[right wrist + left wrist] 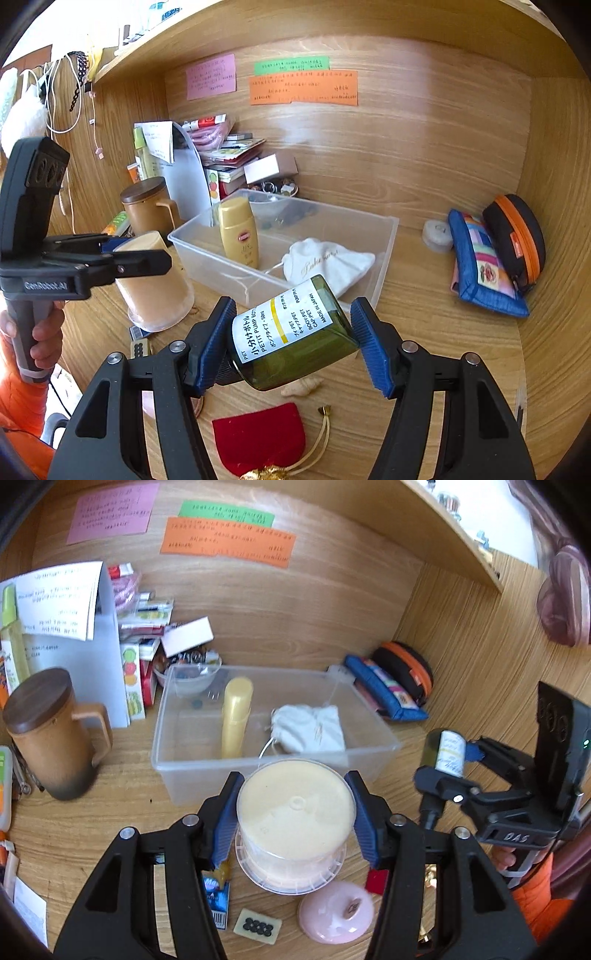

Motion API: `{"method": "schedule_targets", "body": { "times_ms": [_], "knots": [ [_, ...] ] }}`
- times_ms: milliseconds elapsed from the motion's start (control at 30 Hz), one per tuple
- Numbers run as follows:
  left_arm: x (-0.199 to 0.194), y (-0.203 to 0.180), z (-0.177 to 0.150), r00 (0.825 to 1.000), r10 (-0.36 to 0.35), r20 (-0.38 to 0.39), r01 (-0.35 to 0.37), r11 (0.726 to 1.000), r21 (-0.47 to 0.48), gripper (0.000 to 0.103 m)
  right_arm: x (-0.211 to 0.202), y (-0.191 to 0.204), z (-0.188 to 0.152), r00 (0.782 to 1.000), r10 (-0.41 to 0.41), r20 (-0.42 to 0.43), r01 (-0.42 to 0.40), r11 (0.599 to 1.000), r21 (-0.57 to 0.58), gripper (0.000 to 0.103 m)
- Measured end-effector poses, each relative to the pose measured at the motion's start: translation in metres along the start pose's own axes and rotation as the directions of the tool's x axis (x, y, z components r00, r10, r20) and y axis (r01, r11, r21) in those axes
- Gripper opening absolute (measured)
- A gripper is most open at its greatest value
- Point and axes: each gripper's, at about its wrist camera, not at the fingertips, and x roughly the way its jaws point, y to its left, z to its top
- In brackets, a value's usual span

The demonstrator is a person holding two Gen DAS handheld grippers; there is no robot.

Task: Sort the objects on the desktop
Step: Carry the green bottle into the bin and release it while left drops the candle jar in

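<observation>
A cream-filled clear tub [295, 819], pinched in the left gripper [295, 812] jaws, hangs above the desk [110, 812] at the clear bin's [192, 775] six o'clock. The right gripper [295, 343] jaws pinch a tilted green pump bottle [295, 339], a red pouch [258, 439] below.

Pink note [112, 512], green note [226, 514], orange note [228, 542] on the wooden back panel [295, 620].

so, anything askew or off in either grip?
Yes: the green pump bottle sits tilted, crosswise in the right gripper, base up toward the clear bin. The cream tub in the left gripper looks square.
</observation>
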Motion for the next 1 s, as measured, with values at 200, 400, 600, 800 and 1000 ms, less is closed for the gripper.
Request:
{"method": "schedule_targets", "body": {
  "times_ms": [200,400,600,800,1000],
  "knots": [
    [0.005,0.001,0.015,0.999,-0.043,0.010,0.043,0.999,-0.018,0.055,0.004,-0.002,0.012,1.000,0.008,0.020,-0.007,1.000,-0.028,0.061],
    [0.017,0.003,0.033,0.998,-0.061,0.008,0.061,0.998,-0.024,0.055,0.010,-0.006,0.025,0.999,0.007,0.034,-0.005,0.999,-0.049,0.061],
    [0.027,0.003,0.046,0.998,-0.067,0.002,0.067,0.998,-0.016,0.055,0.018,-0.010,0.039,0.999,0.005,0.043,-0.002,0.997,-0.072,0.061],
    [0.040,0.005,0.060,0.998,-0.064,-0.004,0.064,0.998,-0.016,0.055,0.034,-0.014,0.051,0.999,0.007,0.033,-0.004,0.996,-0.092,0.061],
    [0.058,0.009,0.071,0.999,-0.046,-0.023,0.046,0.999,-0.021,0.055,0.059,-0.024,0.064,1.000,0.014,-0.002,-0.014,0.995,-0.101,0.061]
  ]
}}
